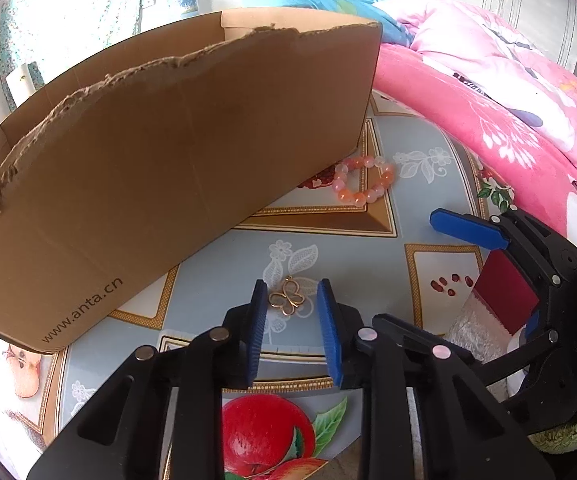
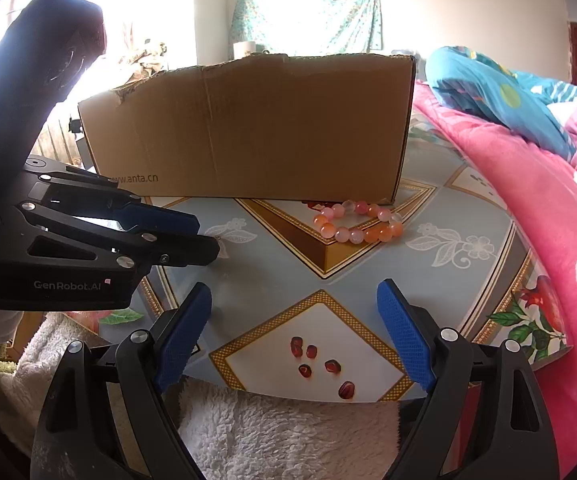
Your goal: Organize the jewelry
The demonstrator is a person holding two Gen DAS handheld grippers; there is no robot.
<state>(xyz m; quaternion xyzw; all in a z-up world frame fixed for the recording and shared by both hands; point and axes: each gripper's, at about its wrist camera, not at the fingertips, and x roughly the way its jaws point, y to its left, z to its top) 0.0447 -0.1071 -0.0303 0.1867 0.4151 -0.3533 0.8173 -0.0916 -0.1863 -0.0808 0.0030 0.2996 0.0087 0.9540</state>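
Cardboard box (image 1: 176, 152) fills the table (image 1: 224, 264) from nine to twelve o'clock in the left wrist view, its top open, probably to take the pieces. Beaded bracelet (image 1: 362, 180) lies against its corner at one o'clock. Left tool (image 1: 292, 300) straddles the gold butterfly pendant (image 1: 287, 300), pads narrowed, not touching. Right tool (image 2: 294, 308) waits wide open, empty.

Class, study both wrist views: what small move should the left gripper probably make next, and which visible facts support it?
Probably close the left gripper a little further on the gold butterfly pendant. The pendant lies flat on the tablecloth between its blue pads, which do not yet touch it, and the cardboard box stands open just behind.
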